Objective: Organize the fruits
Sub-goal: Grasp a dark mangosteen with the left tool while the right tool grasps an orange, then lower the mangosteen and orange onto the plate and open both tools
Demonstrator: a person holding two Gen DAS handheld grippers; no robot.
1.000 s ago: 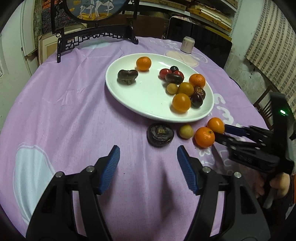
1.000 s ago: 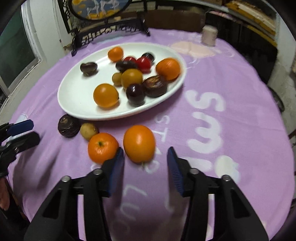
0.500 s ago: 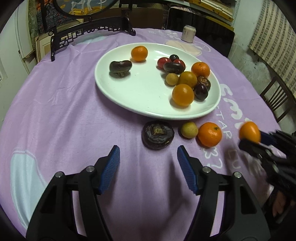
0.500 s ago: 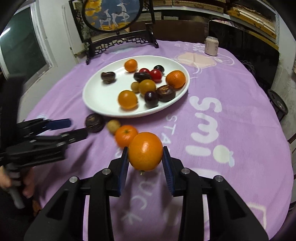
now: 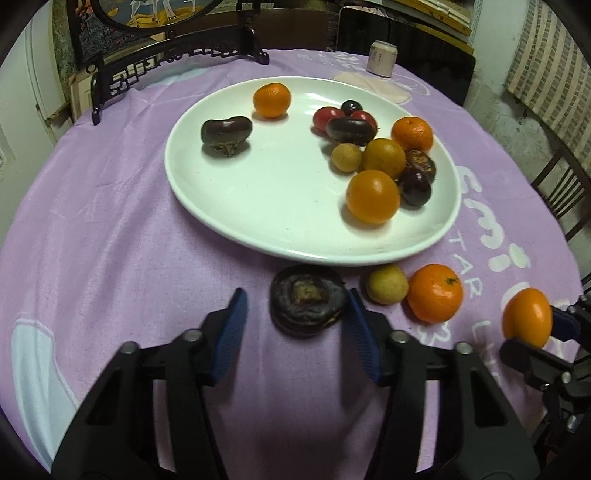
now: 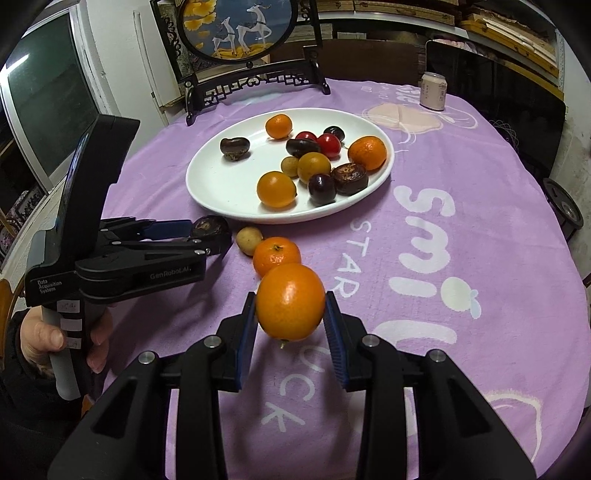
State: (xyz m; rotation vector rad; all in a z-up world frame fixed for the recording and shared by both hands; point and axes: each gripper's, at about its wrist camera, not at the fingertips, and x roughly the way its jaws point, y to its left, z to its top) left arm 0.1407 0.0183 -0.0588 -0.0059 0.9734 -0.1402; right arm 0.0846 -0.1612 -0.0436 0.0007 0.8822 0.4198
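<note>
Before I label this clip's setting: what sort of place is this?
Probably a home dining room: a round table under a purple cloth, a white plate of fruit, and a framed deer screen behind.

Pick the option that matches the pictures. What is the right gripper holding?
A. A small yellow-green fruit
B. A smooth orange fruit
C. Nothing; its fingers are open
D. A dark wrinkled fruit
B: in the right wrist view the right gripper has both blue pads pressed against a smooth orange fruit, which is lifted off the purple tablecloth.
</note>
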